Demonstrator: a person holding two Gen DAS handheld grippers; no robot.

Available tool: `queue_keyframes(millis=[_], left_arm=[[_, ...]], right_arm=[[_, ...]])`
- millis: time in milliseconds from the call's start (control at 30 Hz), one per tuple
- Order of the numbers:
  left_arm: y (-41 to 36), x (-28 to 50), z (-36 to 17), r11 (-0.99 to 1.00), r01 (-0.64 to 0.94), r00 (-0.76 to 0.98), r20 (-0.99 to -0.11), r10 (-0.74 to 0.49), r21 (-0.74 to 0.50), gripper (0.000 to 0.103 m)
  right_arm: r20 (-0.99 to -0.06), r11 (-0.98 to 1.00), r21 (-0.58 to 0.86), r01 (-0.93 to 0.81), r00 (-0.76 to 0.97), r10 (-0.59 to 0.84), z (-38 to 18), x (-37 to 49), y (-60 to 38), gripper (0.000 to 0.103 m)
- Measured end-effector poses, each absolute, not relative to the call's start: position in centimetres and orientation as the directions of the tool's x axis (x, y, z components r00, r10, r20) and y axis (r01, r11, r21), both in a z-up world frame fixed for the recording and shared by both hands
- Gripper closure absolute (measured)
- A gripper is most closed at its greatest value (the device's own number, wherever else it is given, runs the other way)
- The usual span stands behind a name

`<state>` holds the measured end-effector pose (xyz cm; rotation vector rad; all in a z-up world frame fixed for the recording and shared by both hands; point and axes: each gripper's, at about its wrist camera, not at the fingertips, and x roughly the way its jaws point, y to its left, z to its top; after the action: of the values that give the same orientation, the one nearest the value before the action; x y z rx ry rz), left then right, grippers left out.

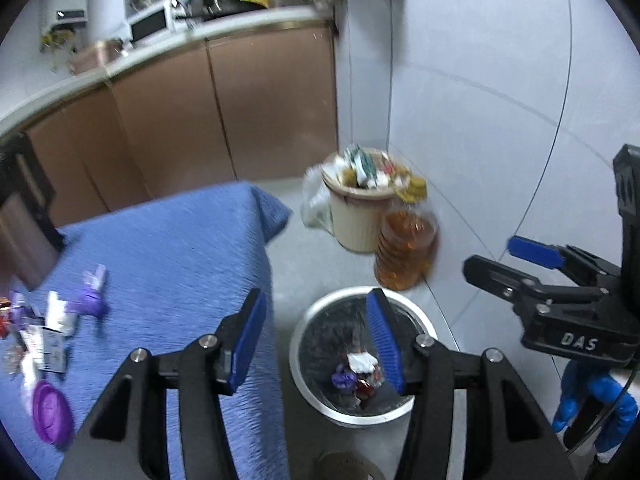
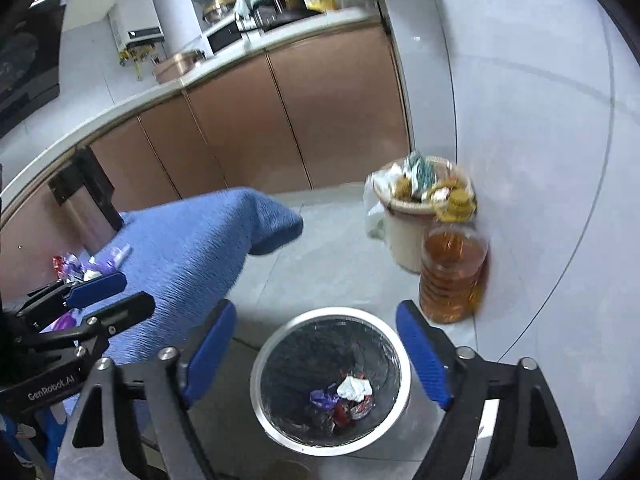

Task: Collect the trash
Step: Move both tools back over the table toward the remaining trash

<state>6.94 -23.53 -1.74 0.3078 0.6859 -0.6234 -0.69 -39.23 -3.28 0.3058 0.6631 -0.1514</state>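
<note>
Grey tiled kitchen floor (image 2: 340, 264), brown cabinets (image 2: 328, 120) at the back. Right gripper (image 2: 316, 350) released, empty, directly over metal trash bin (image 2: 264, 412); crumpled wrappers (image 2: 344, 398) at its bottom. Left gripper (image 1: 316, 344) released, empty, at bin's left rim. Left of both, blue-cloth table (image 1: 180, 260) with remaining trash (image 1: 52, 320). Beyond, oil bottle (image 2: 452, 276), then overfull beige bin (image 2: 408, 236).

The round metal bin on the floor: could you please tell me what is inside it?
The metal bin has a dark liner holding a crumpled white paper, a purple wrapper and red wrappers. Anything beneath them is hidden.
</note>
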Motion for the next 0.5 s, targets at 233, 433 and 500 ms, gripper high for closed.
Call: queue_keyframes(millis=[233, 433, 500], left_arm=[[-19.5, 3.5, 2.6, 0.804, 0.589, 0.703, -0.543, -0.459, 0.083, 0.053], [-15.7, 2.1, 4.9, 0.825, 0.564, 0.714, -0.524, -0.464, 0.037, 0.053], [-14.4, 1.6, 5.4, 0.835, 0.550, 0.724, -0.513, -0.460, 0.027, 0.053]], right_arm=[[-0.554, 0.952, 0.208, 0.226, 0.829, -0.075, 1.3, -3.0, -36.3, 0.000], [-0.510, 0.960, 0.213, 0.181, 0.859, -0.049, 4.1, -4.2, -33.6, 0.000], [-0.499, 0.963, 0.211, 0.168, 0.866, -0.042, 4.9, -4.4, -32.7, 0.000]])
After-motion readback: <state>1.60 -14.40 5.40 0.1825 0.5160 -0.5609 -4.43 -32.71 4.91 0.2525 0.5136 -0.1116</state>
